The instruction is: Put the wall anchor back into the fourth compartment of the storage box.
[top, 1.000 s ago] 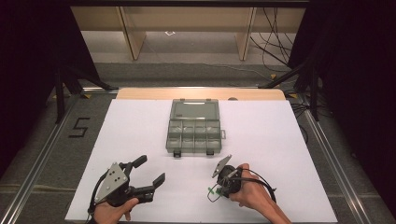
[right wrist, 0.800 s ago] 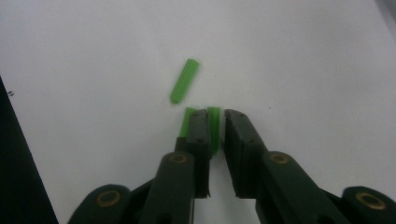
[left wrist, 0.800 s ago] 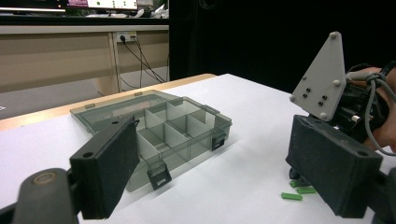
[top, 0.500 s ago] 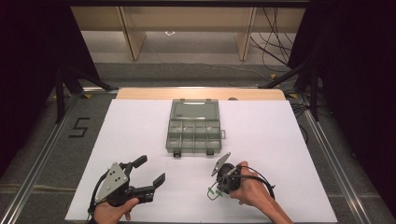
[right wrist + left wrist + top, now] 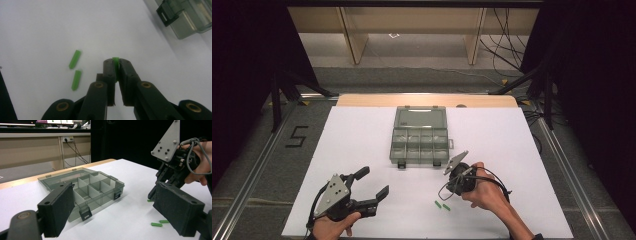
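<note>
My right gripper (image 5: 115, 62) is shut on a small green peg (image 5: 115, 60), pinched upright at its tips just above the white table. Two more green pegs (image 5: 75, 59) (image 5: 76, 79) lie loose on the paper to its left. In the high view they show as green pegs (image 5: 442, 205) below the right gripper (image 5: 447, 192). A clear grey organizer box (image 5: 419, 137) lies open with its lid back at the table's middle. My left gripper (image 5: 373, 182) hovers open and empty at the front left. The left gripper view shows the right gripper (image 5: 153, 195) beside the box (image 5: 85, 190).
The white sheet (image 5: 512, 150) covers the table, with a wooden edge (image 5: 427, 100) at the far side. The box's black latches (image 5: 402, 164) face me. Metal rails (image 5: 257, 165) run along both sides. Cables lie on the floor (image 5: 502, 45) beyond.
The right hand has lifted a little and drifted toward the box with its jaws closed. The two loose green pegs now show on the paper below it. The left hand has stayed put.
</note>
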Demonstrator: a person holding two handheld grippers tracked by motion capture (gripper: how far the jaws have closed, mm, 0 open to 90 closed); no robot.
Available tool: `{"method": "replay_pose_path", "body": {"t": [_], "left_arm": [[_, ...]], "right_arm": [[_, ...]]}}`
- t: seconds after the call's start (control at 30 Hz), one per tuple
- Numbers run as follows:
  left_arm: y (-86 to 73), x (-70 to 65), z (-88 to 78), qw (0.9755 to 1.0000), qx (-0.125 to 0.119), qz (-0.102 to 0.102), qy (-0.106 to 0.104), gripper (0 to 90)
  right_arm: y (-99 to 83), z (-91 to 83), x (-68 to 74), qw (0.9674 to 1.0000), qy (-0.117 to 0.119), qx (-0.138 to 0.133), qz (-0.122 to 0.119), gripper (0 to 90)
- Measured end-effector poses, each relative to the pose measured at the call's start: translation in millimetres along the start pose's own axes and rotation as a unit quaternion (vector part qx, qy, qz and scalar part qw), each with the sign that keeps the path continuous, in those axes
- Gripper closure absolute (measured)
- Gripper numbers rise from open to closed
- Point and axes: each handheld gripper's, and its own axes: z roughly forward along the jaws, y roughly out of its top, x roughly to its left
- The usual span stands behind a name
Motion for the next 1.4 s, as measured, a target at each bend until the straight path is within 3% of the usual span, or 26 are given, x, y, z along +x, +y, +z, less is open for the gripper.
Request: {"method": "replay_pose_path", "body": {"t": [0.9,1.4], "left_arm": [[0.0,0.6,-0.4,1.0000,0.000,-0.001,0.002,15.9],[0.2,1.4,-0.8,1.0000,0.001,0.001,0.002,15.8]], "right_arm": [[28.8,-19.5,-49.1,0.9967,-0.047,-0.062,0.024,84.3],[52.0,-13.2,-70.0,0.9957,-0.059,-0.059,0.040,84.2]]}}
